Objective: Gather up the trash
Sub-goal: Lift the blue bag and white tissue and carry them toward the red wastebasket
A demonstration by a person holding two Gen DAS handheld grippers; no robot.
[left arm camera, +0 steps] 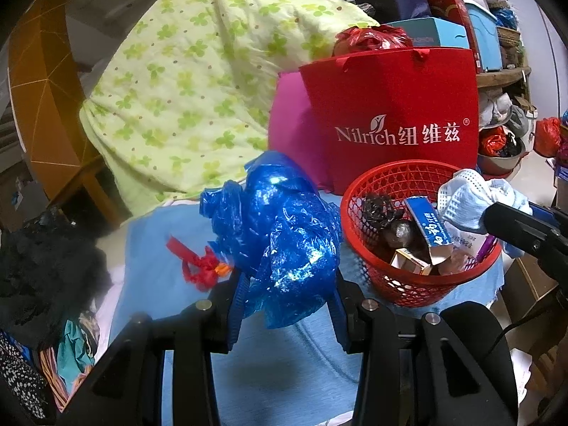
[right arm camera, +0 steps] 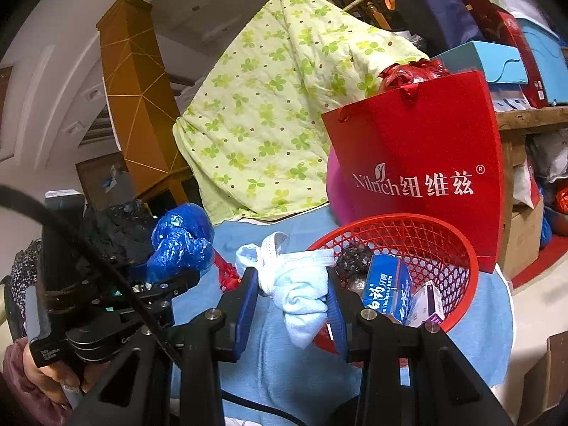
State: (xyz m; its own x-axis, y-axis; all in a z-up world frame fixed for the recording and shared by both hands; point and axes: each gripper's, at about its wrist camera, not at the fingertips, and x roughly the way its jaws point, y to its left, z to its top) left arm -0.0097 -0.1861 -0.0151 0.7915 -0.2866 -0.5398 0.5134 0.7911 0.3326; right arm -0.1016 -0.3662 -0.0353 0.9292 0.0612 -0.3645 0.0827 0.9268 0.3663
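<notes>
My left gripper [left arm camera: 287,305] is shut on a crumpled blue plastic bag [left arm camera: 280,234], held above the light blue cloth just left of the red mesh basket [left arm camera: 401,284]. The same blue plastic bag [right arm camera: 177,245] shows at the left of the right wrist view. My right gripper [right arm camera: 293,305] is shut on a bundle of white and pale blue cloth trash [right arm camera: 298,291], at the near left rim of the red mesh basket [right arm camera: 458,266]. That bundle [left arm camera: 468,198] hangs over the basket's right rim. Inside lie a blue toothpaste box [left arm camera: 429,227], small boxes and a dark wad.
A red Nilrich paper bag [left arm camera: 394,113] stands behind the basket, with a pink bag beside it. A green clover-print quilt [left arm camera: 184,81] drapes at the back left. A red ribbon scrap [left arm camera: 198,266] lies on the light blue cloth [left arm camera: 284,372]. Dark clothing piles at left.
</notes>
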